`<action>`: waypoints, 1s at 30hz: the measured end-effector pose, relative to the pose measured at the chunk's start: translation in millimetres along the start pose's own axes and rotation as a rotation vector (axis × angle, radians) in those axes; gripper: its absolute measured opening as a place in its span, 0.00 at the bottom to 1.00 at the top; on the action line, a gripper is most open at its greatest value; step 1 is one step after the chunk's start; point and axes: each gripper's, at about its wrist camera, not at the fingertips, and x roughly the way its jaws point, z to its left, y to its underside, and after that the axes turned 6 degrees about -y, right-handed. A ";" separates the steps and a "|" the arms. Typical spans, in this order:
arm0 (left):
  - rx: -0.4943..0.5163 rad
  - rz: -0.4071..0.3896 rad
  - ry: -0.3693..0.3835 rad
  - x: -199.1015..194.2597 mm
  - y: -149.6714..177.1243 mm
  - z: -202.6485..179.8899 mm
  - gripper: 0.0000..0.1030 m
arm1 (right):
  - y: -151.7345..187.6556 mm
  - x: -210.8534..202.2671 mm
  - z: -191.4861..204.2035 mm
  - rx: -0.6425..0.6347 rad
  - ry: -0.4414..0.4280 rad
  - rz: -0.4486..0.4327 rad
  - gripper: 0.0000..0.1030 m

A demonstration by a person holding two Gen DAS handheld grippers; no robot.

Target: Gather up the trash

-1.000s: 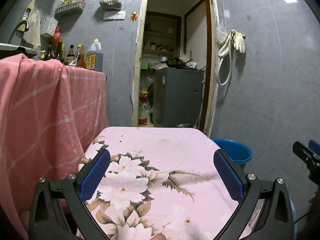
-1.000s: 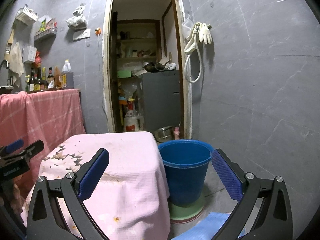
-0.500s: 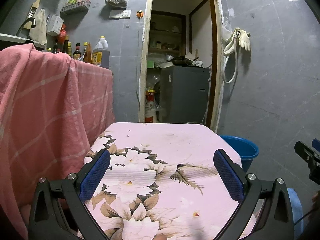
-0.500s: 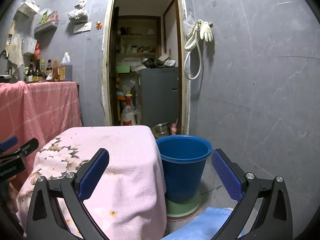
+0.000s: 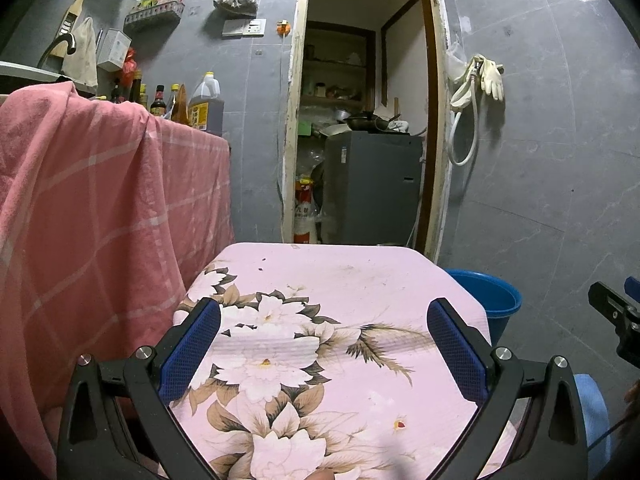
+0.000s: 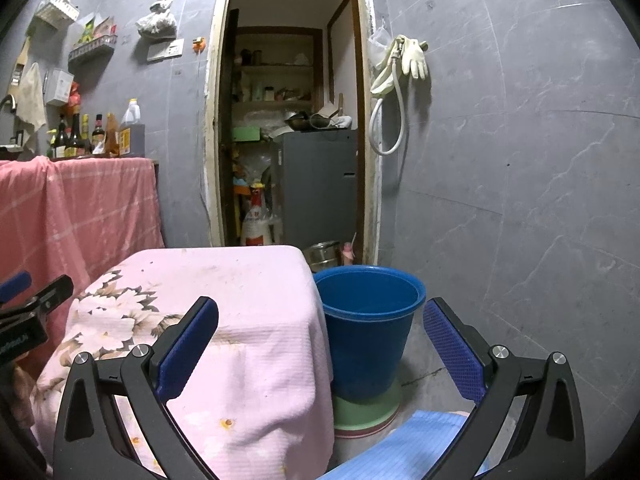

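My left gripper (image 5: pixel 324 324) is open and empty, held above a small table draped in a pink floral cloth (image 5: pixel 344 280). My right gripper (image 6: pixel 320 326) is open and empty, to the right of that table (image 6: pixel 224 280), pointing toward a blue bucket (image 6: pixel 368 328) on the floor beside it. The bucket's rim also shows in the left wrist view (image 5: pixel 486 292). The bucket stands on a green disc (image 6: pixel 368 412). No loose trash shows on the tablecloth, only small dark specks near its far edge (image 5: pixel 262 264).
A counter draped in red checked cloth (image 5: pixel 100 208) with bottles (image 5: pixel 204 104) stands at left. An open doorway (image 5: pixel 360 140) with a grey cabinet lies behind the table. Gloves and a hose hang on the tiled wall (image 6: pixel 404 64). Blue fabric (image 6: pixel 400 448) lies low in front.
Both grippers have drifted slightly: the table top sits lower and farther in the left view, and the bucket sits nearer the centre in the right view. Both stay open.
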 end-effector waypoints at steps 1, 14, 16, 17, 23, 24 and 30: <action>0.002 0.001 0.001 0.3 0.1 0.7 0.98 | 0.0 -0.2 0.1 0.000 0.000 -0.001 1.00; 0.002 0.006 0.006 0.6 -0.5 2.2 0.98 | -0.2 0.4 0.0 0.000 0.001 0.001 1.00; 0.002 0.006 0.004 0.2 -0.6 1.3 0.98 | -0.2 0.1 -0.3 0.001 0.000 0.000 1.00; 0.002 0.006 0.006 0.2 -0.5 1.5 0.98 | -0.2 0.0 -0.3 0.001 0.000 0.000 1.00; 0.002 0.006 0.005 0.2 -0.4 1.2 0.98 | -0.2 0.0 0.3 0.001 0.000 0.000 1.00; 0.002 0.006 0.005 0.4 -0.6 1.5 0.98 | -0.2 0.0 0.3 0.001 0.000 0.000 1.00; 0.003 0.006 0.006 0.5 -0.5 2.4 0.98 | -0.2 0.0 0.4 -0.001 0.001 0.000 1.00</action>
